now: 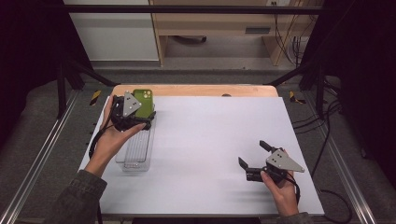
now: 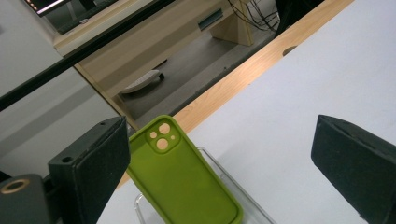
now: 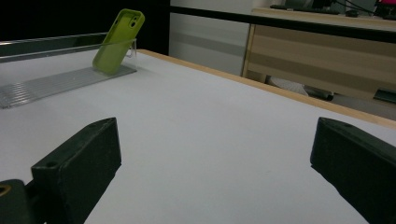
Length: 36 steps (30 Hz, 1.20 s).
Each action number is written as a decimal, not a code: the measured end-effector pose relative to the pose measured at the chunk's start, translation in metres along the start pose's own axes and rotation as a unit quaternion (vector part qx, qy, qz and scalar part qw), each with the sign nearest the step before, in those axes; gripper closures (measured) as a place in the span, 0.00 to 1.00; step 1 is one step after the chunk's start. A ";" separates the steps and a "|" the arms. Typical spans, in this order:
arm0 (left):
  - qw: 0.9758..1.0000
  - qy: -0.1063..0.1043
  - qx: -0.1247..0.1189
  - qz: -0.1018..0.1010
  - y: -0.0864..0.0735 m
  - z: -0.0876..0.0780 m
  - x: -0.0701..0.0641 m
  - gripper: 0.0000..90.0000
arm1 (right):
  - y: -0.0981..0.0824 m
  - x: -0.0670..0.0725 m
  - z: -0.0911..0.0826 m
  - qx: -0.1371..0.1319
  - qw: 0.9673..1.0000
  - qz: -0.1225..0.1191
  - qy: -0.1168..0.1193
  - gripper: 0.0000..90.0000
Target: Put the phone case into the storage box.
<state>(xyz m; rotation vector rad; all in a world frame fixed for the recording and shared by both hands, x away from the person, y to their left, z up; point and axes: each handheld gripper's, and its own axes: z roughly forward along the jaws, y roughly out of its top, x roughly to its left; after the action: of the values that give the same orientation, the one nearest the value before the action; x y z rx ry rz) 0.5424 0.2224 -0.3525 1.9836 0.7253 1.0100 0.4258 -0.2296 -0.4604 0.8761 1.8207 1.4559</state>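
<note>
A lime-green phone case (image 1: 144, 100) stands tilted in the far end of a clear ribbed tray (image 1: 136, 151) at the table's far left, leaning on the tray's end wall. My left gripper (image 1: 148, 117) hovers just over it, held in a hand. In the left gripper view the case (image 2: 182, 182) lies between the wide-apart jaws, its edge close by the left jaw, with no pad pressing on it. My right gripper (image 1: 252, 153) is open and holds nothing, low over the white table at the near right. The right gripper view has the case (image 3: 116, 39) far off at the upper left.
A white mat (image 1: 210, 135) covers the table, with a wooden strip (image 1: 196, 90) along the far edge. The tray (image 3: 51, 81) runs toward the person. Black frame rails and cables flank both sides. Wooden furniture stands beyond the table.
</note>
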 end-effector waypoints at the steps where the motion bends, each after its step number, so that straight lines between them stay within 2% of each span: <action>1: 1.000 -0.003 -0.002 -0.004 0.000 -0.001 -0.001 0.05 | 0.000 0.000 0.000 0.000 1.000 0.000 0.000 0.02; 9: 0.999 -0.020 -0.013 -0.024 0.000 -0.006 -0.004 0.03 | 0.000 0.000 0.000 0.000 1.000 0.000 0.001 0.02; 18: 0.999 -0.029 -0.019 -0.033 -0.003 -0.008 -0.008 0.03 | 0.000 0.000 0.000 0.000 1.000 0.001 0.002 0.02; 26: 0.998 -0.033 -0.020 -0.042 -0.006 -0.012 -0.012 0.03 | 0.000 0.001 0.000 0.000 1.000 0.001 0.003 0.02; 36: 0.997 -0.036 -0.034 -0.061 -0.012 -0.021 -0.019 0.03 | 0.000 0.001 0.000 0.000 1.000 0.000 0.005 0.02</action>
<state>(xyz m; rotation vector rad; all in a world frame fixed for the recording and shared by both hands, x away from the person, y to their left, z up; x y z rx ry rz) 0.5130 0.2230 -0.3617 1.8829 0.7523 0.8753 0.4249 -0.2286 -0.4605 0.8696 1.8280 1.4624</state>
